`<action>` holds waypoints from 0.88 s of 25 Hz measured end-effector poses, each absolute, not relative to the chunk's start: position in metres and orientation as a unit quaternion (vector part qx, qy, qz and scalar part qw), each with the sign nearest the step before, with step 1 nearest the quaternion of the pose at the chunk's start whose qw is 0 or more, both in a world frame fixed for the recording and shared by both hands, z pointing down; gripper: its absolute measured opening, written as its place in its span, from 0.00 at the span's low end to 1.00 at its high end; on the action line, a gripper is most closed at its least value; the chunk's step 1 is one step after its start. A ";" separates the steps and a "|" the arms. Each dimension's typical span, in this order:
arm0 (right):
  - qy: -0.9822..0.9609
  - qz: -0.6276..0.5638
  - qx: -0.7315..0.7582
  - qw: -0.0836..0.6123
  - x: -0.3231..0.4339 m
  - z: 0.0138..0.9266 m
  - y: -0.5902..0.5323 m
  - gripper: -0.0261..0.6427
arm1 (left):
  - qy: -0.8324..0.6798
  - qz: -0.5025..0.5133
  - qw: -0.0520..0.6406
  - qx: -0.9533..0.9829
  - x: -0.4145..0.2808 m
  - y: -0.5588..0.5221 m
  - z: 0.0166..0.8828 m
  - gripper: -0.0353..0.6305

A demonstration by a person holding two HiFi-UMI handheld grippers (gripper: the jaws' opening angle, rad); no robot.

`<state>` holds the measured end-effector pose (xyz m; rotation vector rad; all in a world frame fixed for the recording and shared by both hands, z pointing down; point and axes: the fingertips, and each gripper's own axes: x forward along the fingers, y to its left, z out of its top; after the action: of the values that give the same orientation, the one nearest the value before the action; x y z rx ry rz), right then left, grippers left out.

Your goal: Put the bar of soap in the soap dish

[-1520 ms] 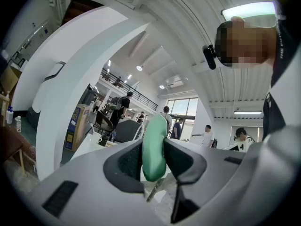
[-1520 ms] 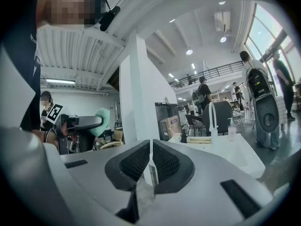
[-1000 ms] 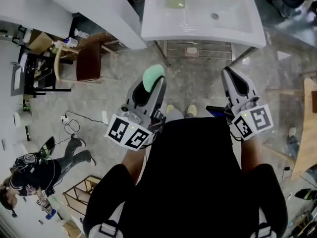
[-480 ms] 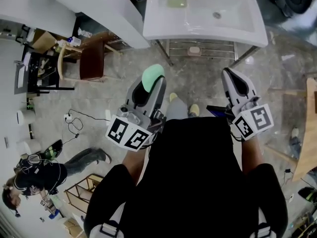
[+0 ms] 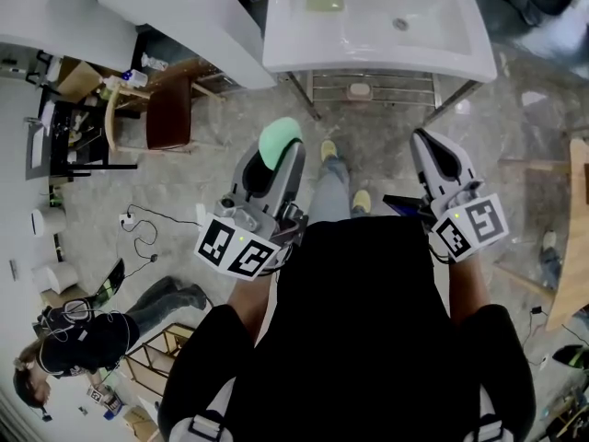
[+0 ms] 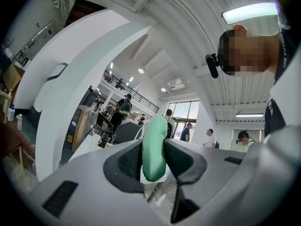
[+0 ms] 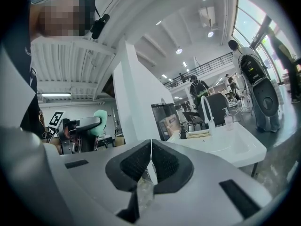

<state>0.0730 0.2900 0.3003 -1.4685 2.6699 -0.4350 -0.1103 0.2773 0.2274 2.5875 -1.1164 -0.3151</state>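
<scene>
Soap: green bar of soap (image 5: 279, 139) gripped between the left gripper's (image 5: 274, 159) wide-set jaws.
Right gripper (image 5: 431, 145): jaws closed together, nothing in them.
Left to do: carry it to the washbasin (image 5: 460, 53) ahead and drop it into what looks like the soap dish (image 5: 324, 2).

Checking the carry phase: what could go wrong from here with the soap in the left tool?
The soap bar is held edge-on in the left tool, top sticking out past the tips: it could slip out on the way. The sink is not yet within reach, so a drop would land on the floor.
</scene>
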 end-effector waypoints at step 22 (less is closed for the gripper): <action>0.864 -0.161 -0.475 0.028 0.061 0.305 0.258 0.08 | -0.375 -0.094 0.176 0.905 -0.107 0.237 0.233 0.24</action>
<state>0.0609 0.2580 0.3053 -1.4678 2.6691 -0.4974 -0.1073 0.2373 0.2333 2.5625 -1.0626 -0.2674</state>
